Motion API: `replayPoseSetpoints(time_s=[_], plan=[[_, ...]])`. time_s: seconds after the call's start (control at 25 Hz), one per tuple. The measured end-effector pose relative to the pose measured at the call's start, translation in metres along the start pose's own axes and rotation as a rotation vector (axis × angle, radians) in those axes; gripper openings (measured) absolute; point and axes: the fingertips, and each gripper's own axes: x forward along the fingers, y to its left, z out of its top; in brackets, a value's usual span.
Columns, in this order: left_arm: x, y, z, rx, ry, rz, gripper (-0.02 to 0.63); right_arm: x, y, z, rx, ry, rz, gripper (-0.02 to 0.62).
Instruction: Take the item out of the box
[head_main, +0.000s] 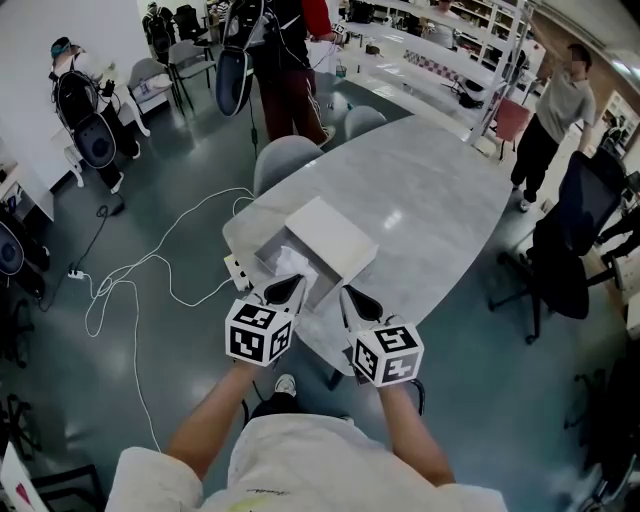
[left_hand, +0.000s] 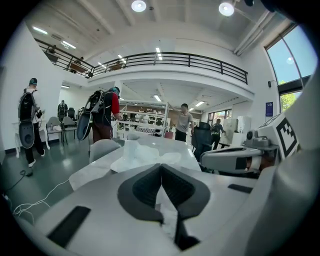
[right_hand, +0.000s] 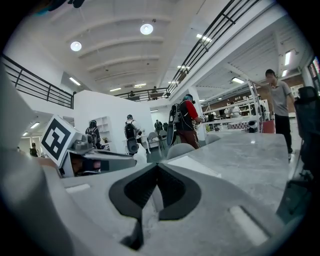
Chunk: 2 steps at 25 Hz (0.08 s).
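Both my tongs hover clenched and empty just before the box: left tongs (head_main: 290, 287), right tongs (head_main: 350, 298). The white box (head_main: 262, 260) sits open at the counter's (head_main: 430, 190) near edge, the white-wrapped item (head_main: 292, 263) inside, its lid (head_main: 330, 238) across the far side.

Item in box (head_main: 264, 254): can't tell, only crumpled white wrap (head_main: 293, 263) shows just ahead of left gripper (head_main: 298, 281) tips. Box's near end hidden behind both grippers. Hands hidden under marker cubes (head_main: 259, 333). From right gripper (right_hand: 157, 167) view, lid (right_hand: 192, 164) ahead of jaws blocks box inside.
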Motion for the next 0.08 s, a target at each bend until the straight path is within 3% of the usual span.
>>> replayPoseSetpoints(time_s=[0.08], plan=[[0.0005,-0.0010,0.0006,0.004,0.003,-0.002,0.012,0.0001,0.0004,0.0008,-0.001,0.002,0.003,0.005]])
